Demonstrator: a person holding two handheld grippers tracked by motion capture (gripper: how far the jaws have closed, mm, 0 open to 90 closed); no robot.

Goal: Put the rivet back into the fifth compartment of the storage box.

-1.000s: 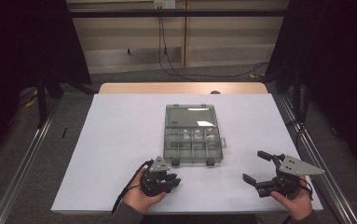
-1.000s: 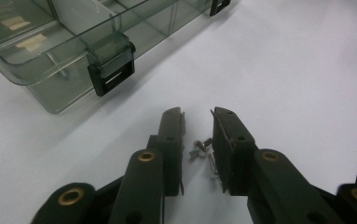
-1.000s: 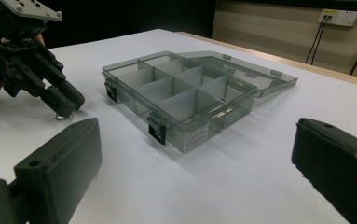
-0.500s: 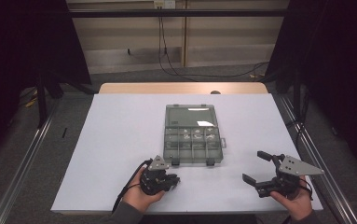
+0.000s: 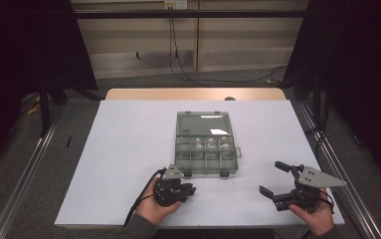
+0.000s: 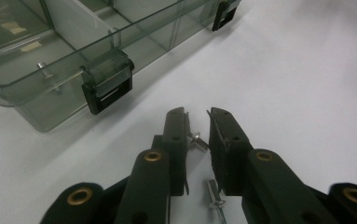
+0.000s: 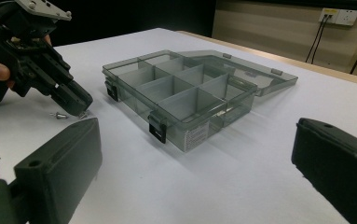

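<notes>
A clear grey compartment box (image 5: 206,149) lies open mid-table, its lid (image 5: 203,122) folded back on the far side. Just short of the box's near left latch (image 6: 107,88), my left gripper (image 5: 190,189) points down at the white table. Its jaws stand a narrow gap apart and have just been opening. A small silver rivet (image 6: 196,139) lies in the gap, and a second rivet (image 6: 216,200) rests on the table nearer the gripper body. My right gripper (image 5: 270,177) stands wide open at the near right, holding nothing.
The box's compartments (image 7: 181,88) look mostly bare; one near corner cell holds a small pin (image 6: 43,70). The white table (image 5: 128,139) runs wide on the left. Cables (image 5: 178,55) trail on the floor beyond the far edge.
</notes>
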